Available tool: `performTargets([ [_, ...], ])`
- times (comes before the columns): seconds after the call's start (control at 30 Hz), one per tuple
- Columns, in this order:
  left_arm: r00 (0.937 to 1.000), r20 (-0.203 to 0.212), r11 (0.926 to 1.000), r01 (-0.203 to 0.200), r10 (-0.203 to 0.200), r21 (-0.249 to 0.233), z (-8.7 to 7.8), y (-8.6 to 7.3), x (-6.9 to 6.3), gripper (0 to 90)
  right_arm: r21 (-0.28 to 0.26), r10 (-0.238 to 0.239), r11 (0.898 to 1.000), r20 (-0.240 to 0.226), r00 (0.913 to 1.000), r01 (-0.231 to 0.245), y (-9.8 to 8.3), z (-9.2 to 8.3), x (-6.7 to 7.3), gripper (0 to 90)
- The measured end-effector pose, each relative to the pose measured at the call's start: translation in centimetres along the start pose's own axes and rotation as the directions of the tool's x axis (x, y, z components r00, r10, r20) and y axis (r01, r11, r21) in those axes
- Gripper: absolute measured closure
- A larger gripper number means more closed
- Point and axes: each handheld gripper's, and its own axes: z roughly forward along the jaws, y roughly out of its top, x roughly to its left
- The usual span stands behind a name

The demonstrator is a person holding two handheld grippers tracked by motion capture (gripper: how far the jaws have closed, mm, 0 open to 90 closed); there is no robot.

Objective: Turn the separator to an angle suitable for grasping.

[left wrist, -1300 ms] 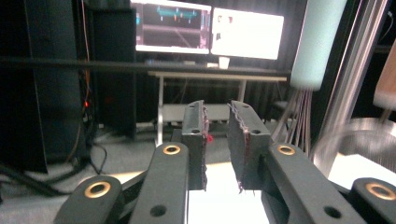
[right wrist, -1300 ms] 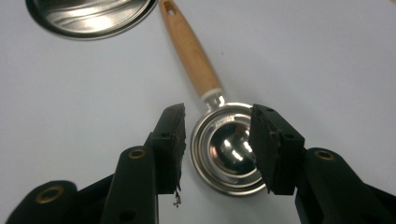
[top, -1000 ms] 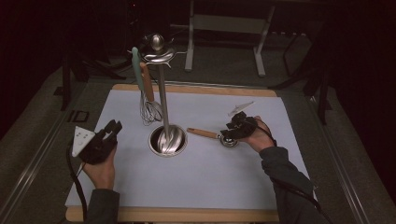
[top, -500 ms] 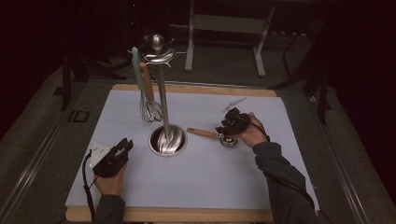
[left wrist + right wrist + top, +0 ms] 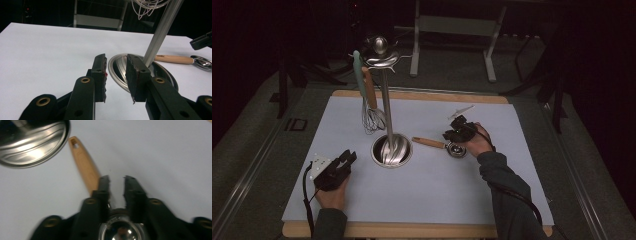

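**Right gripper over the wooden-handled spoon, left gripper resting apart**

Nearest to the person, the left gripper (image 5: 343, 162) lies low over the white mat (image 5: 432, 200) at the front left, held by the left hand (image 5: 332, 192). In the left gripper view its two black jaws stand apart with nothing between them; they have just been opening, and only the bare mat and the rim of the stand's base are seen through the gap. This gripper is well apart from the spoon.

A little farther, in the middle of the mat, is the round metal base (image 5: 391, 150) of the utensil stand (image 5: 385, 107). Its thin pole rises upright from the base.

To the right of the base lies the spoon (image 5: 439, 145), flat on the mat. Its wooden handle (image 5: 83, 163) points toward the base, and its shiny metal bowl (image 5: 122, 231) is at the other end, under the right hand (image 5: 477, 142). The right gripper (image 5: 457, 131) is directly above the place where the handle meets the bowl. In the right gripper view its jaws have just been closing and now stand narrow, one at each side of the spoon's neck; the picture is blurred there, so I cannot tell if the pads already press on it.

Farther back, a whisk (image 5: 372, 117) with a wooden handle hangs from the top of the stand, beside a pale green utensil (image 5: 358, 72). A small clear object (image 5: 460, 111) lies on the mat behind the right gripper.
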Motion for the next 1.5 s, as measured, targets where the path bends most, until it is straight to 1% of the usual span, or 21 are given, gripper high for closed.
performTargets([
  [0.07,1.0,0.001,1.0,-0.002,0.002,0.0,0.0,0.0,0.0,69.7,0.008,-0.001,1.0,0.018,0.9998,0.001,0.0,0.4,-0.1,86.2],
  [0.17,1.0,0.003,1.0,-0.002,0.002,0.001,0.0,0.0,-0.1,69.7,0.034,0.002,0.999,0.037,0.9993,-0.003,-0.1,1.2,-0.4,87.5],
  [0.33,1.0,0.005,1.0,0.001,-0.001,0.0,0.0,0.0,0.0,69.7,0.078,0.025,0.997,0.031,0.9992,-0.027,-0.8,2.5,-0.7,87.5],
  [0.5,1.0,0.007,1.0,0.003,-0.003,0.001,0.0,0.0,0.0,69.6,0.114,0.021,0.993,0.028,0.9994,-0.024,-1.2,3.1,-0.6,88.6],
  [0.6,1.0,0.007,1.0,0.006,-0.006,0.0,0.0,0.0,0.0,69.6,0.122,0.014,0.992,0.009,0.9999,-0.015,-1.5,2.8,-0.5,88.5],
  [0.73,1.0,0.007,1.0,0.004,-0.004,0.001,0.0,0.0,0.0,69.6,0.15,-0.001,0.989,0.004,1.0,0.0,-1.8,2.3,-0.1,88.0],
  [0.97,1.0,0.005,1.0,0.004,-0.004,-0.001,0.0,0.0,0.0,69.6,0.201,-0.071,0.977,0.006,0.9974,0.068,-2.5,1.2,1.1,87.0],
  [1.0,1.0,0.005,1.0,0.005,-0.005,-0.001,0.0,0.0,0.0,69.6,0.21,-0.066,0.976,0.002,0.9978,0.064,-2.7,1.0,1.2,87.0],
  [1.1,1.0,0.005,1.0,0.005,-0.005,-0.001,0.0,0.0,0.0,69.6,0.23,-0.075,0.97,-0.002,0.9972,0.074,-3.2,0.5,1.5,87.1],
  [1.23,1.0,0.004,1.0,0.005,-0.005,-0.002,0.0,0.0,-0.1,69.6,0.239,-0.084,0.967,-0.017,0.9964,0.085,-3.9,-0.1,1.9,87.2],
  [1.33,1.0,0.003,1.0,0.006,-0.006,-0.003,0.0,0.0,-0.1,69.6,0.242,-0.077,0.967,-0.027,0.9967,0.081,-4.3,-0.5,2.3,87.1],
  [1.43,1.0,0.003,1.0,0.007,-0.007,-0.003,0.0,0.0,-0.1,69.6,0.232,-0.067,0.97,-0.039,0.997,0.075,-4.7,-0.9,2.6,87.2],
  [1.5,1.0,0.003,1.0,0.007,-0.007,-0.003,0.0,0.0,-0.1,69.5,0.232,-0.066,0.97,-0.051,0.9965,0.076,-4.9,-1.1,2.9,87.1],
])
